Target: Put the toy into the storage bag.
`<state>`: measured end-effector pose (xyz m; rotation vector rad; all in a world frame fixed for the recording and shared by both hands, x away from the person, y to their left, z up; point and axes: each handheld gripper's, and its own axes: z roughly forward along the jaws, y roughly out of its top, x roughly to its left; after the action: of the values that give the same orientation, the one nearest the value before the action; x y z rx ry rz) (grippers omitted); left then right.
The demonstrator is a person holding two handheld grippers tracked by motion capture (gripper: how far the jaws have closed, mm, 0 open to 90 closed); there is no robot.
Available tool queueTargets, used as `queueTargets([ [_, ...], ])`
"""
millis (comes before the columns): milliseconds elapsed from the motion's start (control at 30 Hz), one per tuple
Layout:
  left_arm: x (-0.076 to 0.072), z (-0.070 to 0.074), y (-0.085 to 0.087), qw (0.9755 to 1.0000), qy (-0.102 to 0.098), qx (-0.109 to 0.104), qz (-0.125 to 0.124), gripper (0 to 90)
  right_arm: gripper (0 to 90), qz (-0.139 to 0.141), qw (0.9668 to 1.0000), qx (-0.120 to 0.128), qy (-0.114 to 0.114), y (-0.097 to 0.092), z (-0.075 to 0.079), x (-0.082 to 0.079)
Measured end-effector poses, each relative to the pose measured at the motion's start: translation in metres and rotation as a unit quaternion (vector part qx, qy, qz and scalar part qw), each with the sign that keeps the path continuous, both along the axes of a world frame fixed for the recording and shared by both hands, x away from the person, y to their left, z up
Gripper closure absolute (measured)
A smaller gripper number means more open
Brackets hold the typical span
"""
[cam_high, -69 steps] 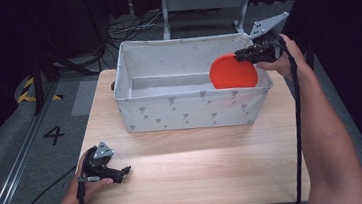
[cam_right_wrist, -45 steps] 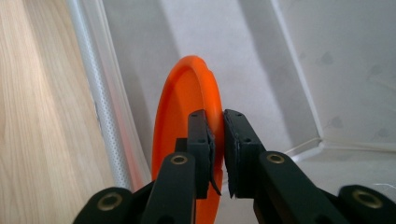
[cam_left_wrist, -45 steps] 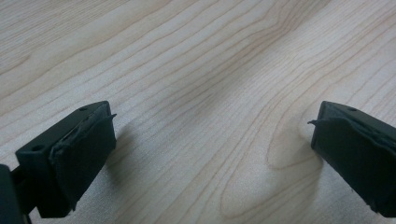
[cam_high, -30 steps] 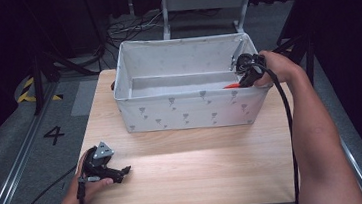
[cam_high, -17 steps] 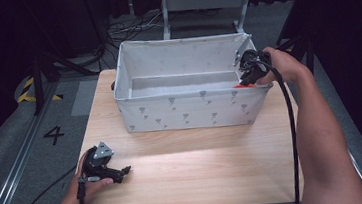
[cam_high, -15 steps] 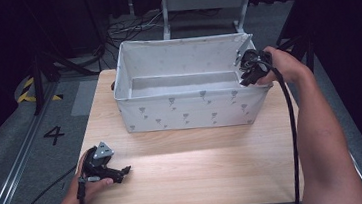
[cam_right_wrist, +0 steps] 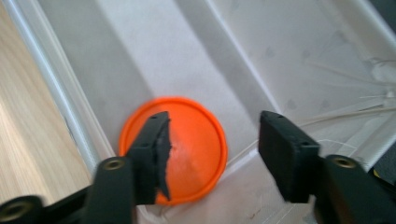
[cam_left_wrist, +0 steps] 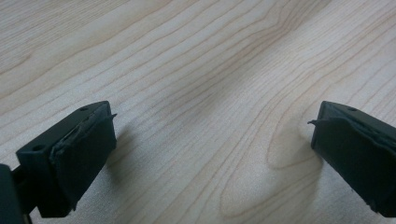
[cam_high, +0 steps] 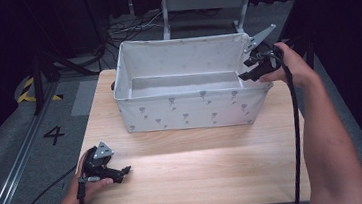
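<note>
Orange plate (cam_right_wrist: pixel 196 144) lies flat in fabric bin (cam_right_wrist: pixel 289 56); nothing else inside.

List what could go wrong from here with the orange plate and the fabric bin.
1. The right tongs hang open just above the orange plate lying on the bin floor; their jaws have just been opening, and a dip could knock the plate.
2. They sit close to the fabric bin at its right corner, so pulling away sideways might snag the soft wall.
3. The left tongs rest open on the table near its front edge; their cable could drag.
</note>
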<state>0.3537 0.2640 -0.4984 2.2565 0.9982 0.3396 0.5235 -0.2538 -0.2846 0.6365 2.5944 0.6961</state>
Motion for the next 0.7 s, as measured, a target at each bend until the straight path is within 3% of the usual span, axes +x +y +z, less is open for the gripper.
queueTargets([
  [167,0.000,0.000,0.000,1.0000,-0.001,0.001,0.000,0.2,31.1,-0.041,0.9959,0.075,-0.030,-0.016,0.010,-0.013],
  [400,0.000,0.000,0.000,1.0000,-0.001,0.001,0.000,0.2,25.2,-0.066,0.9909,0.101,-0.059,-0.027,0.016,-0.034],
  [500,0.000,0.000,0.000,1.0000,0.000,0.001,0.002,0.2,24.4,-0.082,0.9873,0.118,-0.068,-0.030,0.017,-0.042],
  [700,0.000,0.000,-0.001,1.0000,0.000,0.001,0.003,0.2,21.7,-0.085,0.9858,0.119,-0.083,-0.029,0.016,-0.058],
])
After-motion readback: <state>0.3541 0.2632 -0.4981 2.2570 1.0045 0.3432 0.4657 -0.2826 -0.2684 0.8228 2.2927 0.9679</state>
